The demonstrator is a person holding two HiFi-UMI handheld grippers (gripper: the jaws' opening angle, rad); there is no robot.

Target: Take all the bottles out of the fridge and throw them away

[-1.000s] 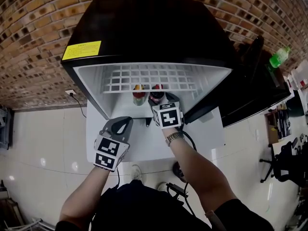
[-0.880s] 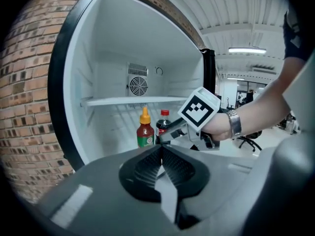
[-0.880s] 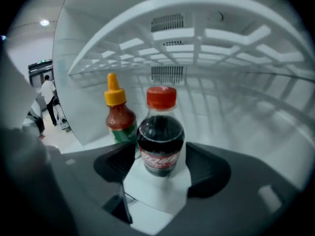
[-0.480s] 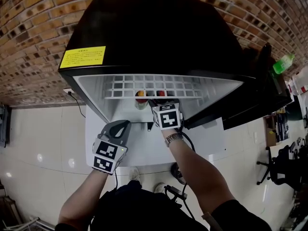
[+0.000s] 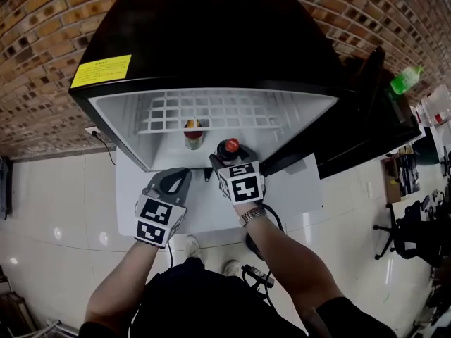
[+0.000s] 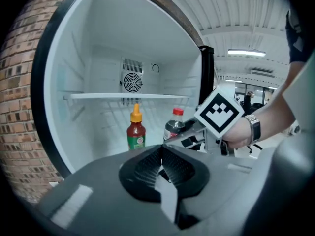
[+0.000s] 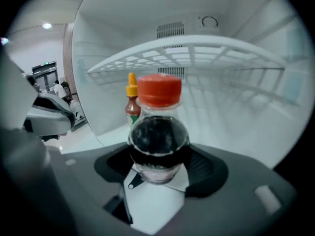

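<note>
Idling at left: the left tongs hung just outside the fridge mouth, their pads pressed together on nothing.
Sauce bottle: the orange-capped sauce bottle stood upright on the fridge floor under the wire shelf, left of the cola and deeper in, untouched.
Cola bottle: the red-capped cola bottle stood upright at the front of the fridge floor, with dark liquid up to its shoulder.
Right tongs: the right tongs were clamped on the cola bottle's upper body, just below the shoulder.
Handling: being nearly full, it probably weighed a fair bit. Its smooth plastic, likely cold and damp, could slide. A hold under the shoulder flare looked sound, since the bulge would stop it dropping through.
Sauce bottle grip: slimmer and likely lighter, it was best taken round the labelled body.
</note>
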